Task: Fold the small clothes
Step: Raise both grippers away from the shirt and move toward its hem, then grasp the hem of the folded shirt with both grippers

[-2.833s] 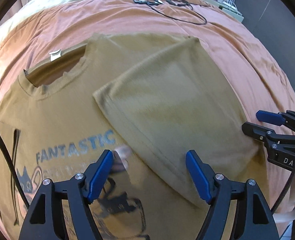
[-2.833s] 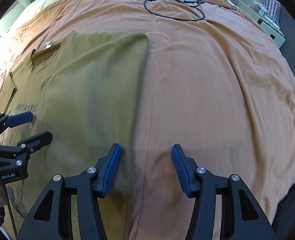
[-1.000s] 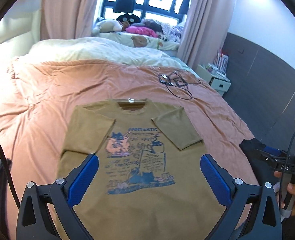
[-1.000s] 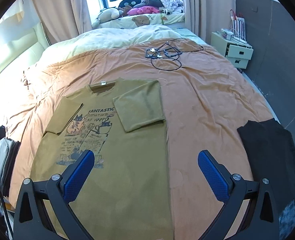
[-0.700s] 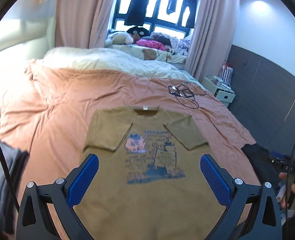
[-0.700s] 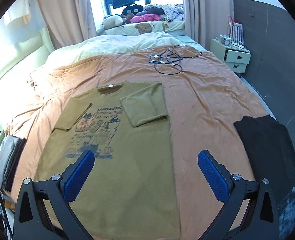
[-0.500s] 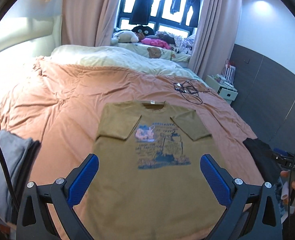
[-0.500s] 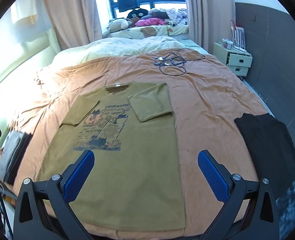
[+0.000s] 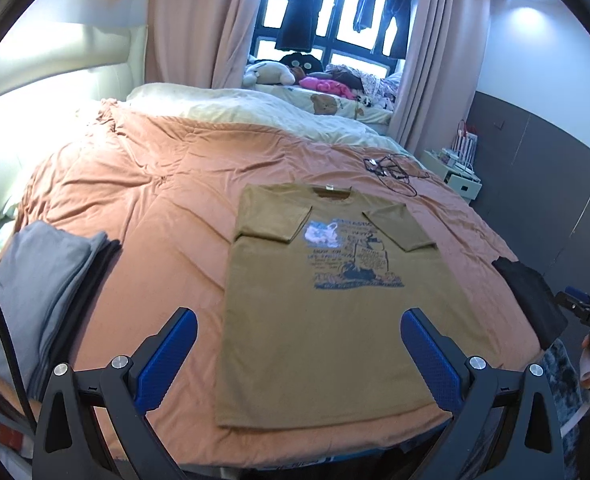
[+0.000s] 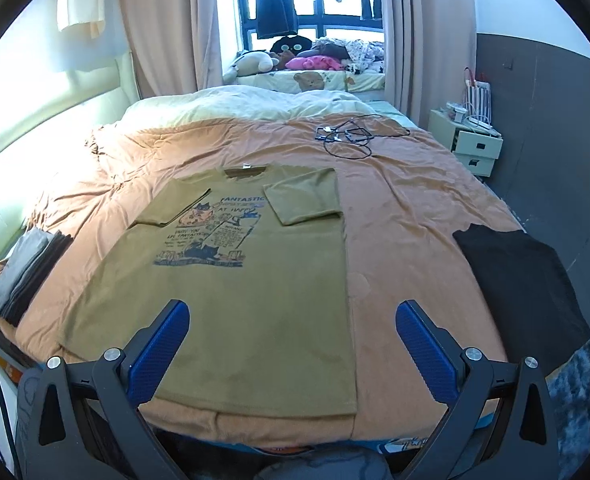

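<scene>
Left gripper [image 9: 295, 354] and right gripper [image 10: 293, 346]: fingers wide apart, empty, above flat olive cotton T-shirt [image 10: 231, 300] at frame centre.

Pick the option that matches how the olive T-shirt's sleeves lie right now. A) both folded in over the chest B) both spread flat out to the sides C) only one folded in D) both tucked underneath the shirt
A: on the olive T-shirt, the sleeve near the stack of folded clothes and the other sleeve both lie folded inward on the front, flanking the print.
</scene>
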Demonstrator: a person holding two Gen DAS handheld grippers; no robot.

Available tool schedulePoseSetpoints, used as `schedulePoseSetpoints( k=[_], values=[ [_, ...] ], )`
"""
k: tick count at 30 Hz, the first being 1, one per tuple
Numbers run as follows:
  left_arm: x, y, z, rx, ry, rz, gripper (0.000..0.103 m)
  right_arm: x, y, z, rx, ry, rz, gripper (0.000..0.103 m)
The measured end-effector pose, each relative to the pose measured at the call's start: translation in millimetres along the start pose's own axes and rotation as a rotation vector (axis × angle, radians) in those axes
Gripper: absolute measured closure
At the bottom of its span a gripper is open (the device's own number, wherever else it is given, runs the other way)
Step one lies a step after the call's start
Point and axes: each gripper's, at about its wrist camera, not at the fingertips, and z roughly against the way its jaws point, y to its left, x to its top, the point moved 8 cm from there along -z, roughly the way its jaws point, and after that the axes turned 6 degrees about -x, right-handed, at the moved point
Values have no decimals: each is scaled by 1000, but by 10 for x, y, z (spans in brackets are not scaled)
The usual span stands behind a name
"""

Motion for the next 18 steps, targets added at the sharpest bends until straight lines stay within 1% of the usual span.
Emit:
schedulePoseSetpoints(
  k=[8,13,15,16,18],
  values=[
    [-391,261,1,12,30,28,1,-366,-170,72,6,8,-29,0],
    [-690,491,-3,13,61,75,8,-604,-247,65,25,16,-59,0],
    [-809,586,1,16,69,101,11,-700,-290,13,34,33,-78,0],
    [-854,619,5,16,73,109,13,-744,-313,-15,41,42,-91,2],
    [-963,700,6,13,86,133,18,-817,-359,-78,62,64,-122,13]
  ],
)
